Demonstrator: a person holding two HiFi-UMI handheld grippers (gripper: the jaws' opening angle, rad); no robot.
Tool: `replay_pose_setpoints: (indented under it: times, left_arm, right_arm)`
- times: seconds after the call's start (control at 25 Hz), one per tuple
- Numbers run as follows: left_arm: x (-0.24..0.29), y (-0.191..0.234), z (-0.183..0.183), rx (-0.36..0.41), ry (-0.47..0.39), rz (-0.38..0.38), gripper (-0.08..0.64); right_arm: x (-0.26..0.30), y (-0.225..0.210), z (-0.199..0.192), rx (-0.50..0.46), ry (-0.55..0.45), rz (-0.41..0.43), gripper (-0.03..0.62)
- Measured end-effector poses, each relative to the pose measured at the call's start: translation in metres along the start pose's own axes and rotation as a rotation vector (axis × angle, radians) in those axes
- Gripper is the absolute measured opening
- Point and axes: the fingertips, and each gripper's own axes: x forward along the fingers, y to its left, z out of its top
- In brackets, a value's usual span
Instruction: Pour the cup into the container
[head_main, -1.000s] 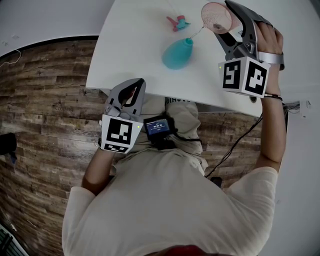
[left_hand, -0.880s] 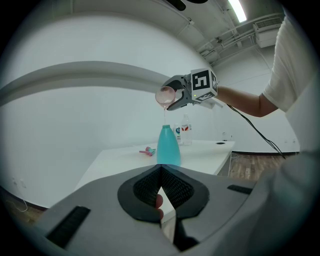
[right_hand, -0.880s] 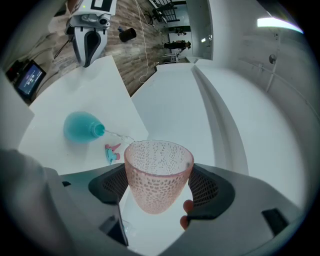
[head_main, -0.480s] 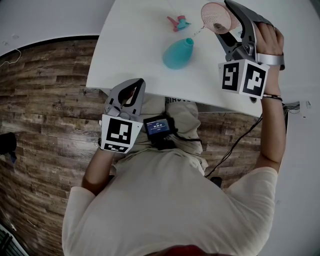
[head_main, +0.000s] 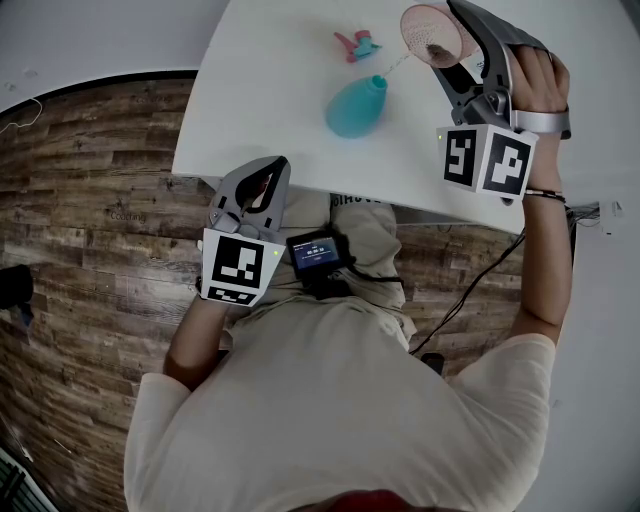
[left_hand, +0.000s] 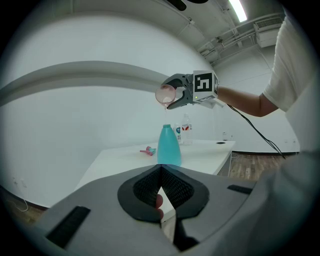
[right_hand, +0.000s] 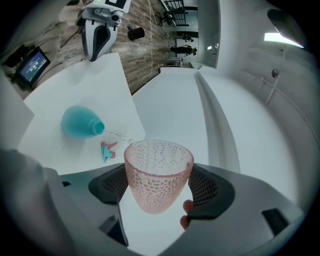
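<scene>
A pink dimpled cup (right_hand: 157, 172) is clamped between the jaws of my right gripper (head_main: 447, 45), tipped over above the table. A thin stream of water (right_hand: 116, 134) runs from its rim into the open neck of a teal bottle (head_main: 355, 106), which stands upright on the white table (head_main: 270, 110). The left gripper view shows the cup (left_hand: 165, 94) held high over the bottle (left_hand: 169, 145). My left gripper (head_main: 262, 180) hangs off the table's near edge, jaws shut with nothing between them.
A pink and teal spray nozzle (head_main: 356, 44) lies on the table just beyond the bottle. Two small water bottles (left_hand: 184, 134) stand at the table's far end. A small screen device (head_main: 317, 251) sits at the person's chest. Wood floor lies to the left.
The cup has stayed tipped over the bottle with the stream running. Both grippers have barely moved.
</scene>
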Motion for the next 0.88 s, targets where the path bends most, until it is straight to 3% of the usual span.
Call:
replay_pose_setpoints:
  times: [0.44, 0.88]
  left_arm:
    - [0.000, 0.001, 0.000, -0.001, 0.001, -0.002, 0.009]
    - [0.001, 0.000, 0.000, 0.003, 0.004, -0.006, 0.009]
  right_arm:
    - [0.000, -0.004, 0.003, -0.080, -0.002, -0.058, 0.373]
    - [0.002, -0.009, 0.012, -0.184, -0.052, -0.180, 0.374]
